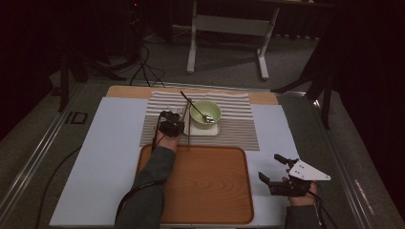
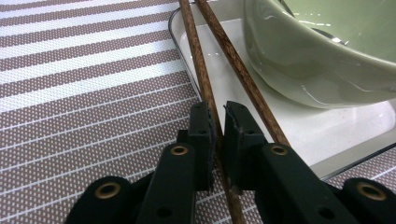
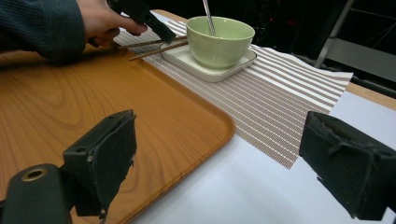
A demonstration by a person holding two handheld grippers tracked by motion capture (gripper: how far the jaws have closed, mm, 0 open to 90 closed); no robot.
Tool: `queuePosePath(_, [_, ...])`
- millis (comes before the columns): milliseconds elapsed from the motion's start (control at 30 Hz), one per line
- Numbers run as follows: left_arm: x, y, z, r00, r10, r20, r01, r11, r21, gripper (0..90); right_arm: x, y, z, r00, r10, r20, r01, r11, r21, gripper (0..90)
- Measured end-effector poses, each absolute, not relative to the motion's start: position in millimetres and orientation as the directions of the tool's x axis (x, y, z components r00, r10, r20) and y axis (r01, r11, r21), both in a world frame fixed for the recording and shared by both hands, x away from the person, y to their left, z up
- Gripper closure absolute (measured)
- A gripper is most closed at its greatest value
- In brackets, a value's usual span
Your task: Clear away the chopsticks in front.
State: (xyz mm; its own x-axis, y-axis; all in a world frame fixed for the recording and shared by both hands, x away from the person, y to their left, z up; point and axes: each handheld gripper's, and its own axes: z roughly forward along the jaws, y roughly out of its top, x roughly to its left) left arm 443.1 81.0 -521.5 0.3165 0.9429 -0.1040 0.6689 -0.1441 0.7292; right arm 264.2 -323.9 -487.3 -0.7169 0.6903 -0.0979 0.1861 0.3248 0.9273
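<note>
Two chopsticks (image 2: 219, 56) lay side by side on the striped mat (image 2: 84, 93), tips against the white dish (image 2: 327, 130) under the bowl (image 2: 317, 60); the left gripper (image 2: 218, 122) pinched the nearer one. The right gripper (image 3: 217, 163), spread wide, hung past the tray (image 3: 93, 116) edge

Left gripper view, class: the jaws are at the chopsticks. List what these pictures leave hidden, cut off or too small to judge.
- Left gripper: the jaws close around one chopstick; their own bodies hide the pad contact.
- Second chopstick: its near end is hidden behind the right jaw.
- Green bowl: cut off by the top and right edges; contents unseen.
- Spoon: too small and dim in the high view.
- White plate: its far side is hidden by the bowl in the right gripper view.
</note>
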Motion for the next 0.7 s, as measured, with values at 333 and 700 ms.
queuePosePath(333, [441.2, 83.2, -520.9, 0.315, 0.94, -0.135, 0.674, -0.121, 0.728, 85.5, 264.1, -324.0, -487.3, -0.717, 0.691, -0.095, 0.188, 0.322, 0.928, 10.7])
queuePosePath(700, [432.1, 90.4, -514.5, 0.305, 0.941, -0.146, 0.676, -0.106, 0.73, 86.1, 263.9, -324.3, -487.1, -0.715, 0.693, -0.095, 0.188, 0.322, 0.928, 10.7])
